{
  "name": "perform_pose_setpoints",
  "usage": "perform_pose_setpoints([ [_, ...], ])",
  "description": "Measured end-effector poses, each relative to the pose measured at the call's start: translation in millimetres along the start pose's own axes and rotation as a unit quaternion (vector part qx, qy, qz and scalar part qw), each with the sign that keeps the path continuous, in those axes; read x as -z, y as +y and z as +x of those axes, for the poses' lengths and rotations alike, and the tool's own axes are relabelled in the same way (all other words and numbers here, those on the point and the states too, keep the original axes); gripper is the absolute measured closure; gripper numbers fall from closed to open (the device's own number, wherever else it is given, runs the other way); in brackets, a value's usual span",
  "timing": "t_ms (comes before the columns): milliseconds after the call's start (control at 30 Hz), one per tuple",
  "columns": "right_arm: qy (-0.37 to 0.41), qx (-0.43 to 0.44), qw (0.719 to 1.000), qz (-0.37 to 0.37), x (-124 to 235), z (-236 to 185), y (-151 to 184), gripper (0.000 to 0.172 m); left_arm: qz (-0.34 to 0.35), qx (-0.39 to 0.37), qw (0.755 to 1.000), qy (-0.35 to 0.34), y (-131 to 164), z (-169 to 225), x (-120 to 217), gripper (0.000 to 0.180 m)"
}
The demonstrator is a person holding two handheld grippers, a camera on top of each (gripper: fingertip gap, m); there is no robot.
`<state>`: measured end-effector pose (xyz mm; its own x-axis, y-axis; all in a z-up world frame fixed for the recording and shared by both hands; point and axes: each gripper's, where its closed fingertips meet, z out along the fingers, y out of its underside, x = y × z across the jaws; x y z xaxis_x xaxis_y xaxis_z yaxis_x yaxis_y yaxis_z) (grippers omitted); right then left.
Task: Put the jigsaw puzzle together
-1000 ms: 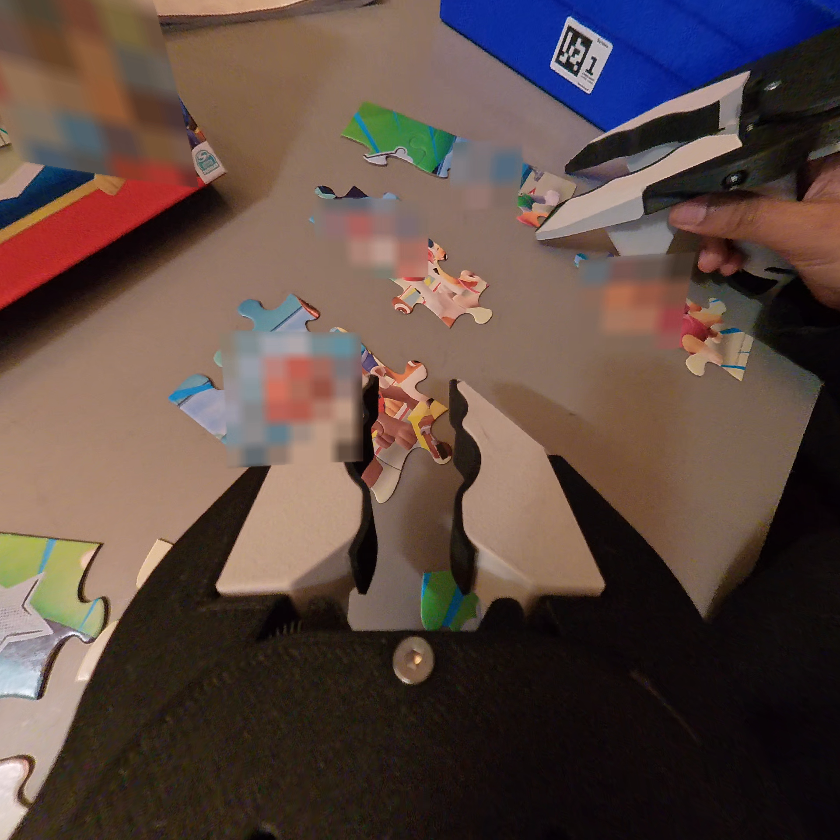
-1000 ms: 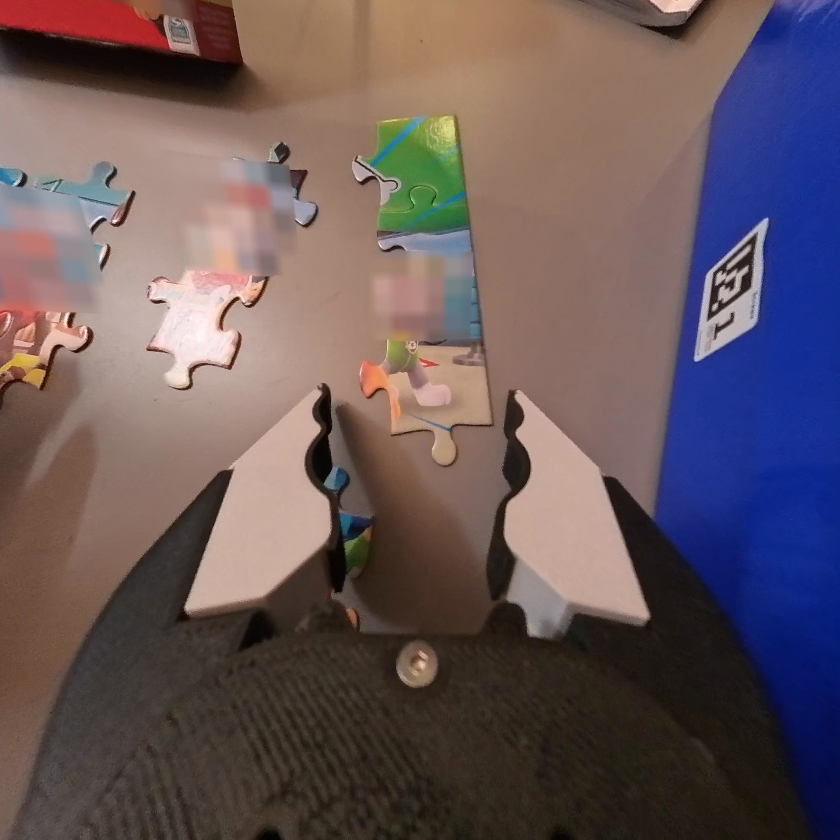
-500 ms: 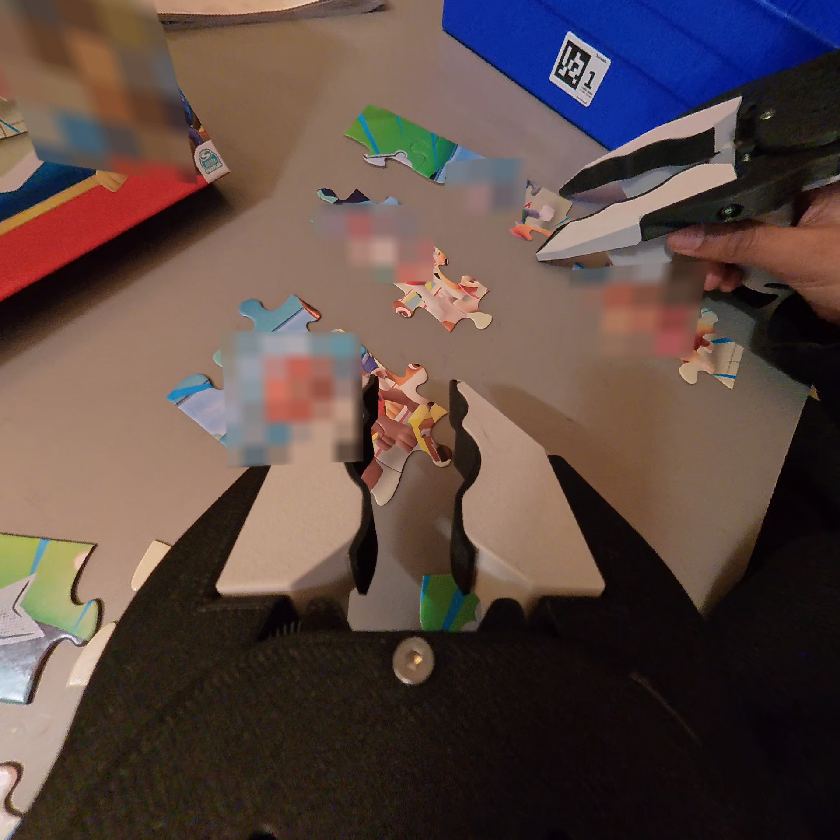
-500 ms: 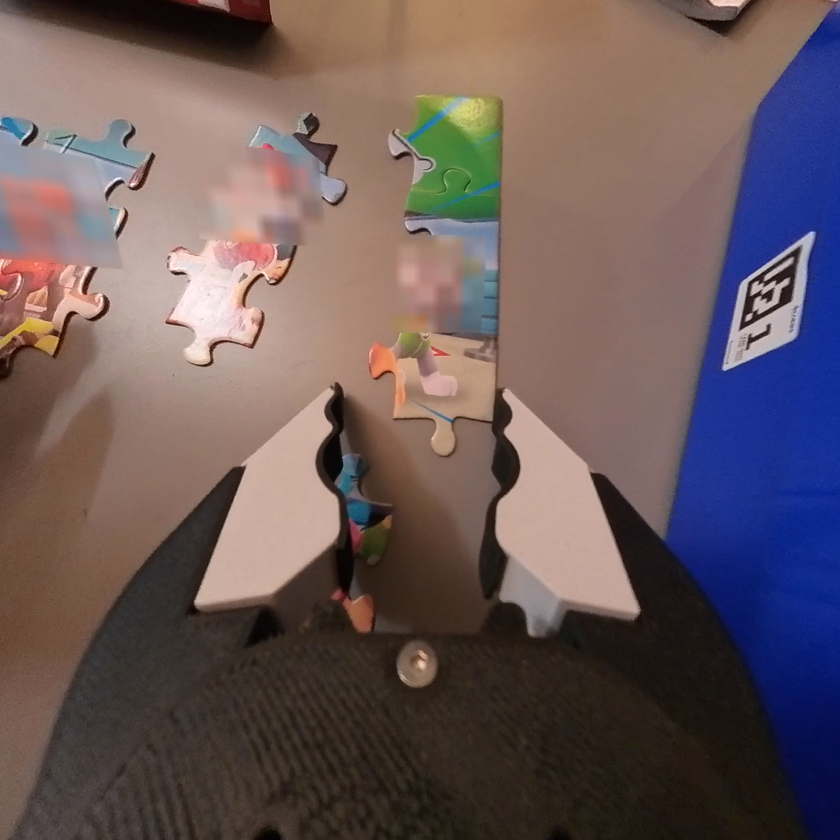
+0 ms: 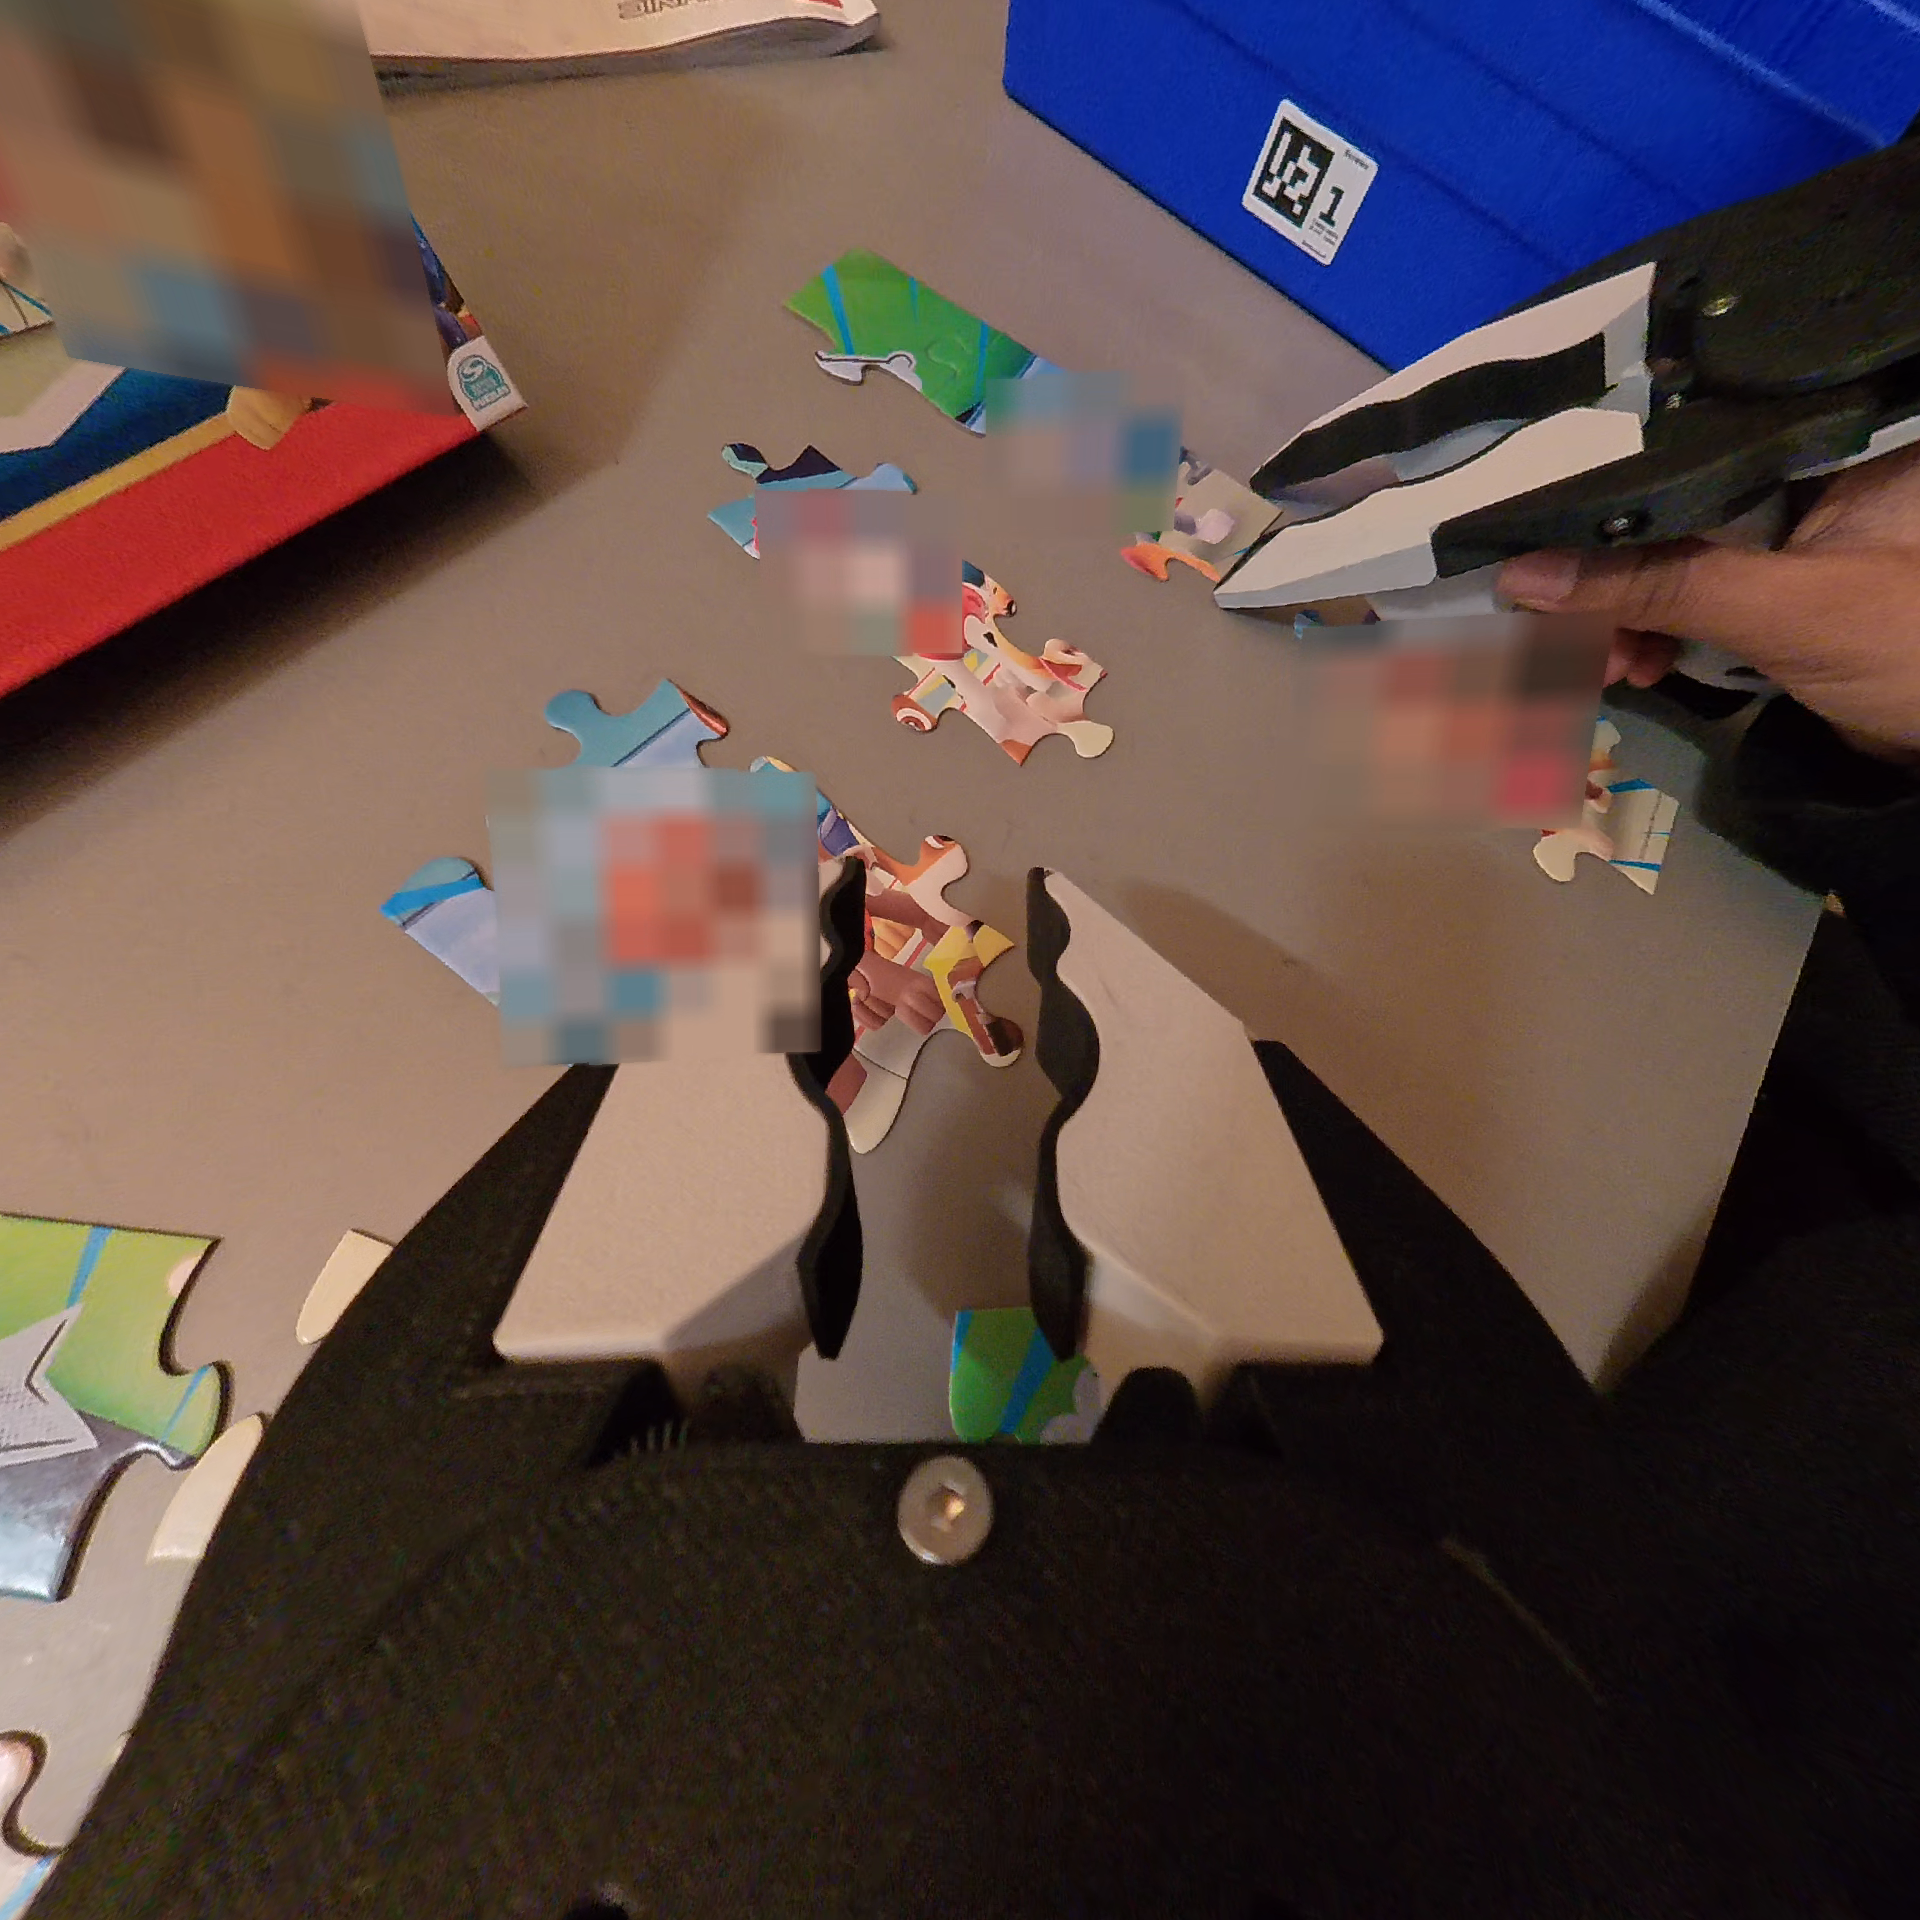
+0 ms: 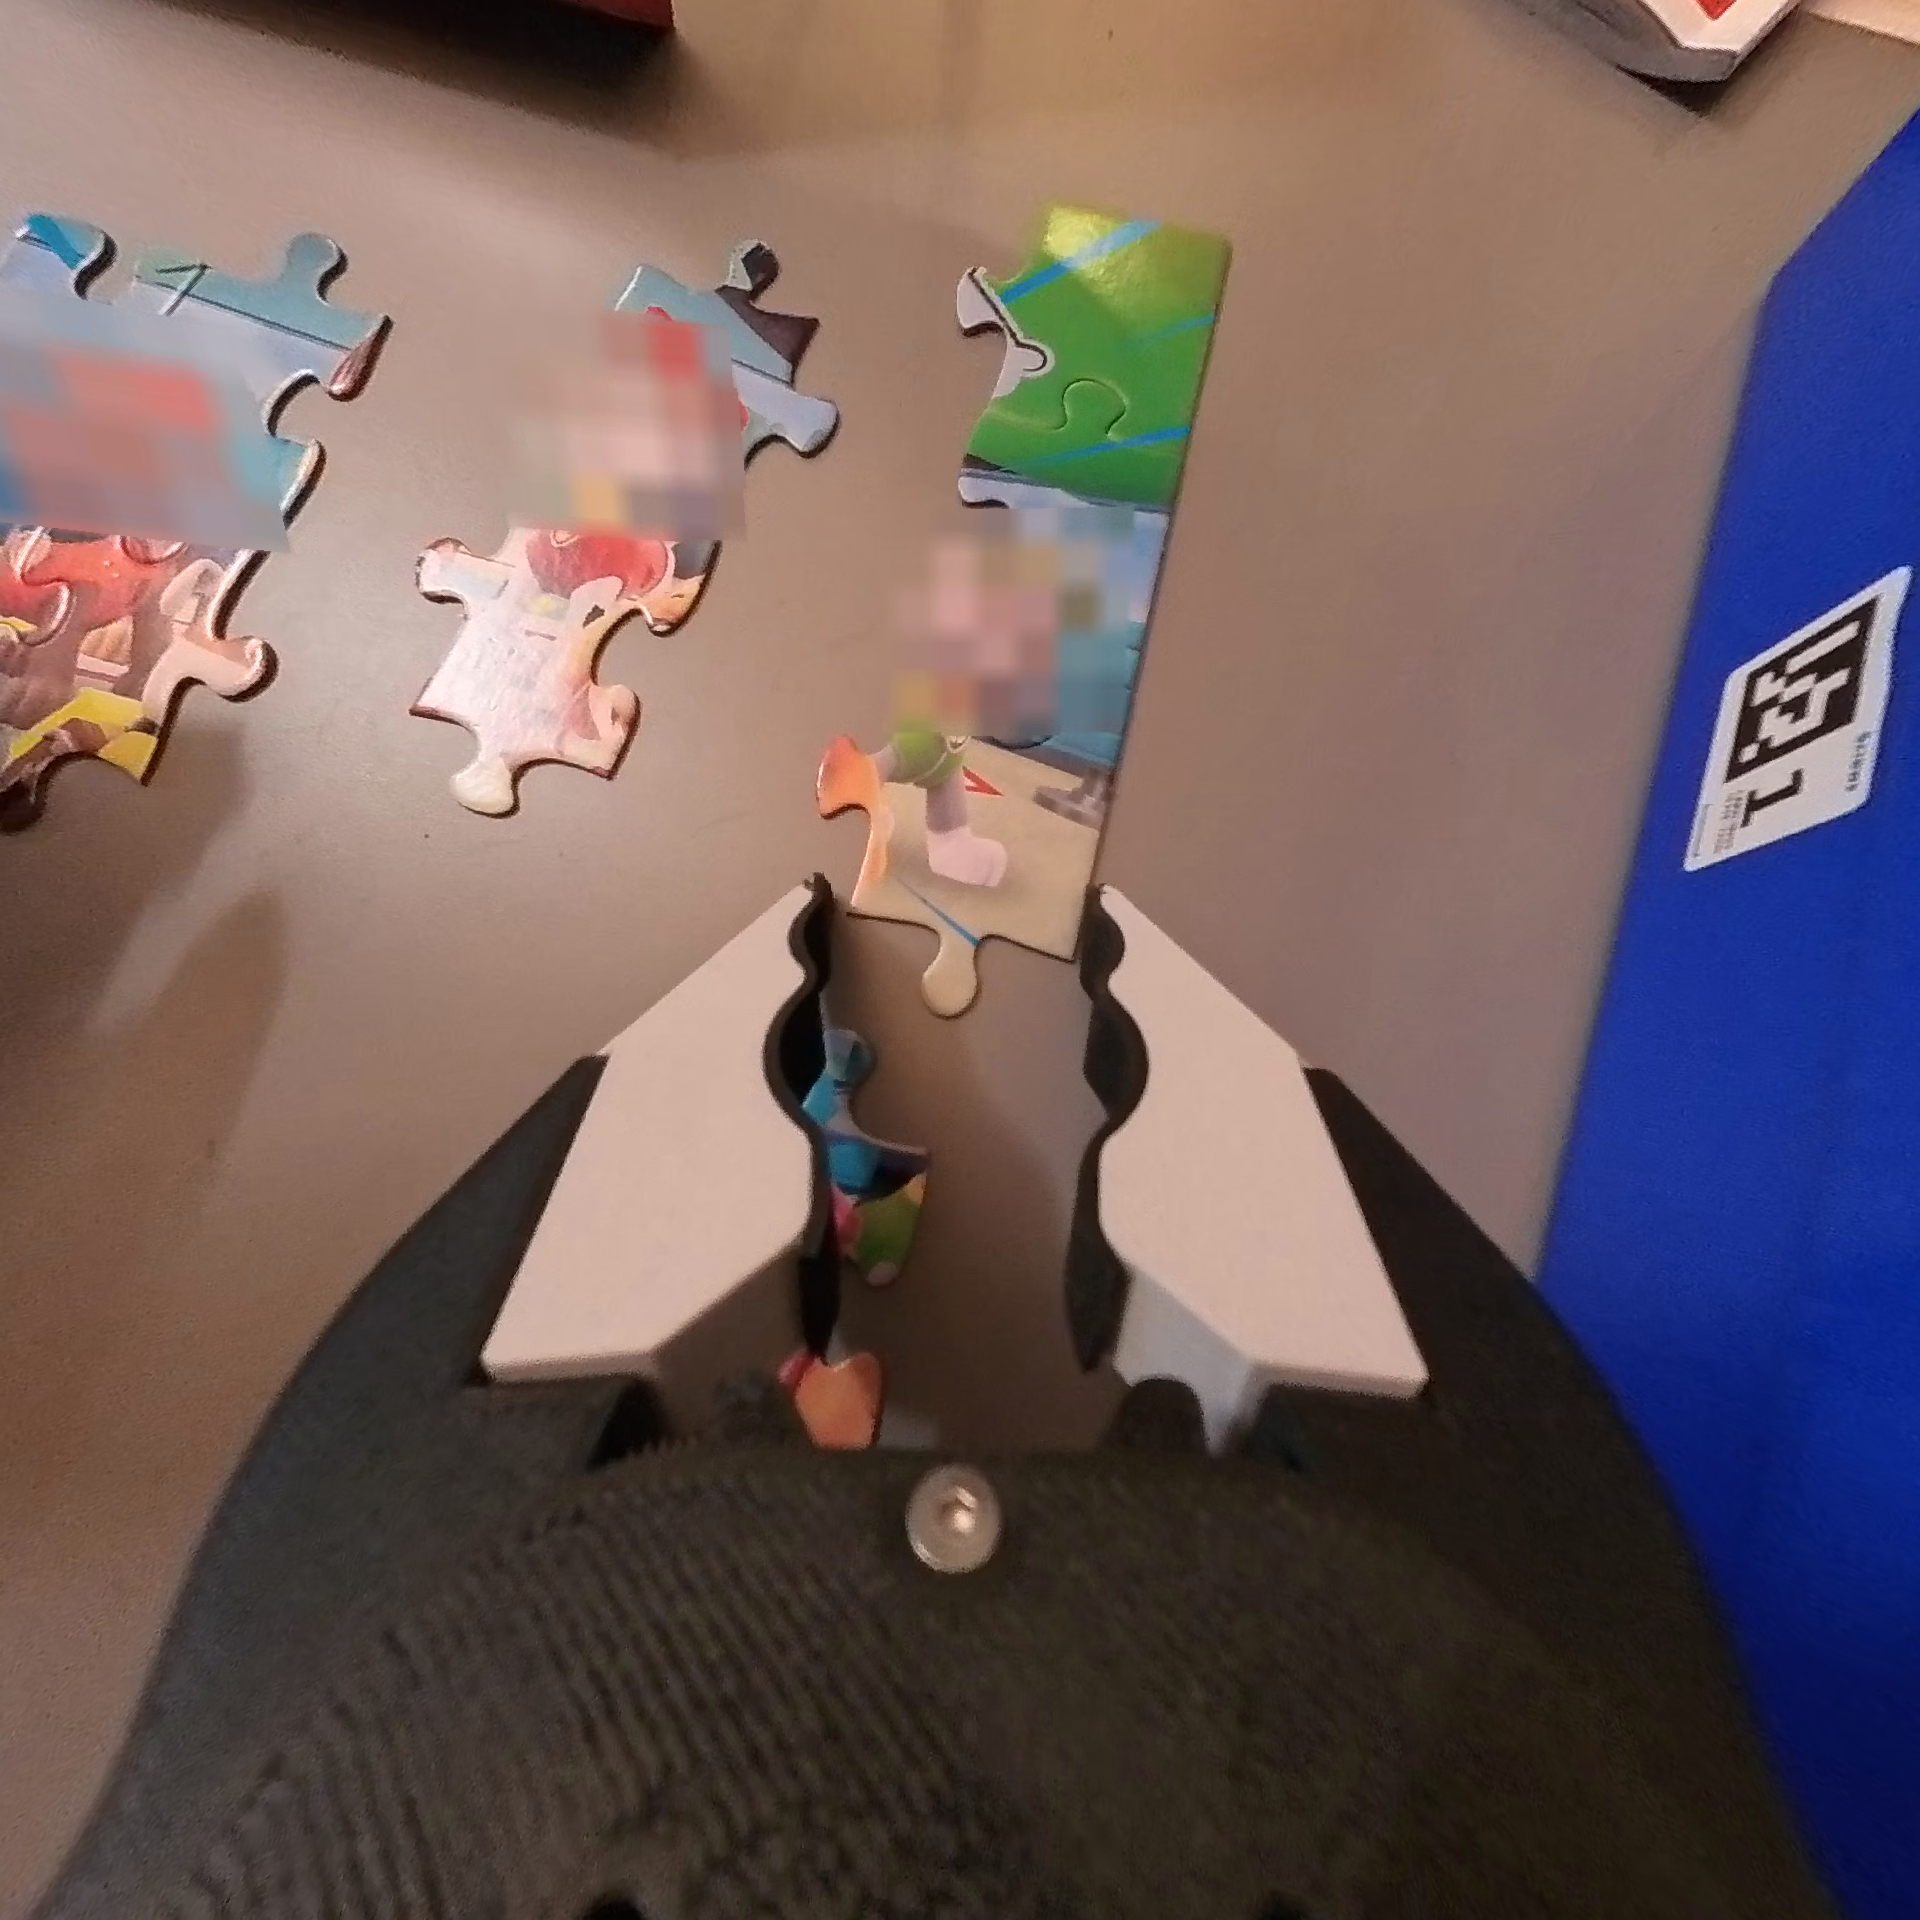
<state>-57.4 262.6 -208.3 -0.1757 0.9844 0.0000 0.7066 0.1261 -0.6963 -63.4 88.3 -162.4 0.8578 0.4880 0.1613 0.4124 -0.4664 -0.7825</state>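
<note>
On the desk (image 6: 1351, 520), the right hand-held gripper (image 6: 956, 914) straddles the joined puzzle strip (image 6: 1049, 623), half-open, gripping nothing; I'd keep it square. Left hand-held gripper (image 5: 940, 904) hovers, part-open, empty.

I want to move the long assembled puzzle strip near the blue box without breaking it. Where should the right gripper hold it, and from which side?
Probably the near end of the puzzle strip, across its width. The right gripper already faces that end with open fingers on either side of it. The strip lies flat on the table, so one straight edge and the knobbed edge offer the only grip; lifting may flex the joints.
</note>
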Motion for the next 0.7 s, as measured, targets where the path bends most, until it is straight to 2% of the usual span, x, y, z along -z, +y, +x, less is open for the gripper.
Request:
perform_pose_setpoints([
  [700, -0.015, 0.017, 1.000, 0.010, -11.0, -9.2, -11.7, 0.128, 0.003, 0.001, 1.000, 0.004, -1.2, 2.2, 0.5, 0.151],
])
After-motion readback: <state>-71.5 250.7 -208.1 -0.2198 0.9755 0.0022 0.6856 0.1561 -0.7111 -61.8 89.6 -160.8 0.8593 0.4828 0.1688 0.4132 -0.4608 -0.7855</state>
